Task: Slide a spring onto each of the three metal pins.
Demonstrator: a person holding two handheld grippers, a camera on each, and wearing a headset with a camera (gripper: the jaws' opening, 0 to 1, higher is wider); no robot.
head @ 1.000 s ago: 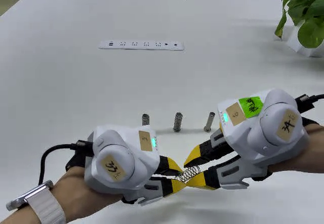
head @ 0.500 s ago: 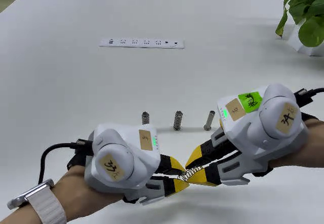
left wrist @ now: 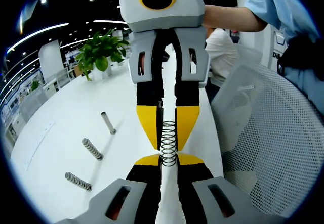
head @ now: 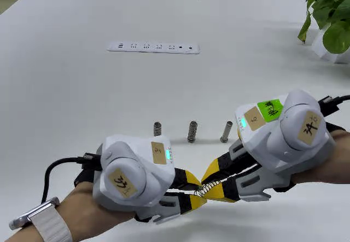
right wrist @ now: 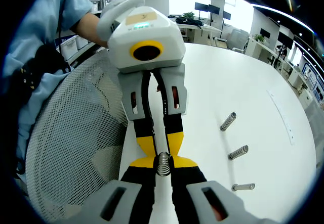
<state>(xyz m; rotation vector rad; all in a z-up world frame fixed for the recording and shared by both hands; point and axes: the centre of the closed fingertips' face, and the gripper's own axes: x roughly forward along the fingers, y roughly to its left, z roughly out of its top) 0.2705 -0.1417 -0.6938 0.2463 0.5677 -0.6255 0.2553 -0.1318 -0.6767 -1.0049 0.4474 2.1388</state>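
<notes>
Tip to tip over the white worktop (head: 82, 100)!
We see the left gripper (head: 192, 190) and right gripper (head: 212, 182) meeting near us. Beyond them the left pin (head: 157, 128) and middle pin (head: 192, 131) stand loaded and the right pin (head: 226, 131) bare. The loose spring (head: 203, 189) is clenched in both sets of jaws, one end each.

The spring (head: 205, 188) and pin (head: 226, 131) look metallic, the table (head: 71, 100) matt.
</notes>
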